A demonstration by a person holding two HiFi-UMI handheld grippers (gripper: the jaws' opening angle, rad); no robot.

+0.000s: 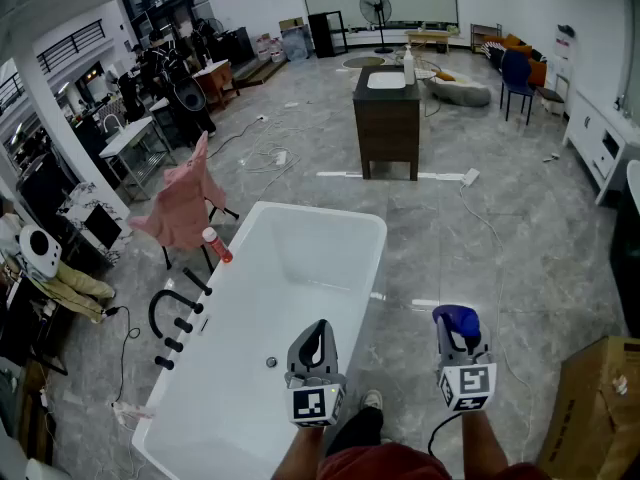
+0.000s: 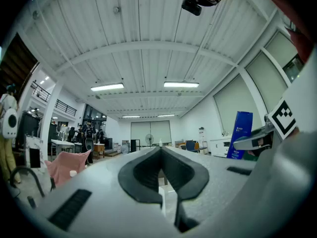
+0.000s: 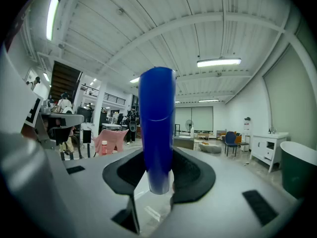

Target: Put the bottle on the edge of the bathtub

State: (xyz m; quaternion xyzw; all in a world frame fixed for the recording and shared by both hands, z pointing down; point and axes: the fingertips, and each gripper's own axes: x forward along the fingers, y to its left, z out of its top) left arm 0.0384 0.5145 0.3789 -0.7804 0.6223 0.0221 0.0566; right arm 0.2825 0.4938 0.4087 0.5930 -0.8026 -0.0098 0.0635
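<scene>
The white bathtub (image 1: 300, 211) fills the middle of the head view, and everything else is best placed from it. The blue bottle (image 3: 157, 133) is not on it yet. It stands upright, pinched low on its body between the pads of the right gripper (image 3: 158, 175), which hangs over the floor (image 1: 520, 258) just off the bathtub's near right side. The left gripper (image 1: 316, 340) hovers over the bathtub's near end with its jaws pressed together and nothing between them. A small red bottle (image 1: 217, 245) already sits on the bathtub's far left rim, and black fittings (image 1: 175, 323) line the floor beside that same left side.

The step in hand looks like the carry toward the rim, so the right-hand rim, the one nearest the bottle, seems the natural target. To do it well, I would keep the gripper level so the bottle stays vertical, and bring its base down flat on the middle of the rim's width rather than on the inward slope. The jaws should part only once the base bears fully, since a tall narrow bottle could tip into the bathtub or onto the floor. Then draw straight back without brushing it.
</scene>
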